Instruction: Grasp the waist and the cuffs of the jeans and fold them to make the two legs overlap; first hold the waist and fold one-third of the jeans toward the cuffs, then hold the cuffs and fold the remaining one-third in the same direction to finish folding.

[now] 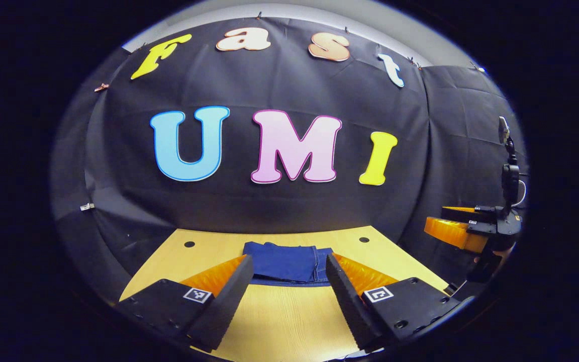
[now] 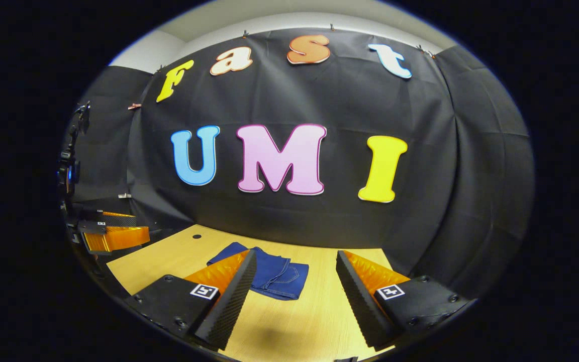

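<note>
Dark blue jeans [image 1: 289,263] lie folded into a compact stack on the wooden table [image 1: 279,322], toward its far edge. My left gripper [image 1: 289,276] hangs open above the table's near part, with the jeans seen between its fingers and nothing held. In the right gripper view the jeans [image 2: 272,276] lie left of centre, partly behind the left finger. My right gripper [image 2: 297,279] is open too, raised over the table [image 2: 299,322] and apart from the cloth. The right gripper [image 1: 463,229] shows off to the right in the left gripper view, and the left gripper [image 2: 111,231] at the left edge of the right gripper view.
Round holes [image 1: 189,244] [image 1: 364,240] mark the table's far corners. The black cloth wall rises just behind the table. A camera stand [image 1: 508,166] is at the right in the left gripper view, and another stand [image 2: 71,161] at the left in the right gripper view.
</note>
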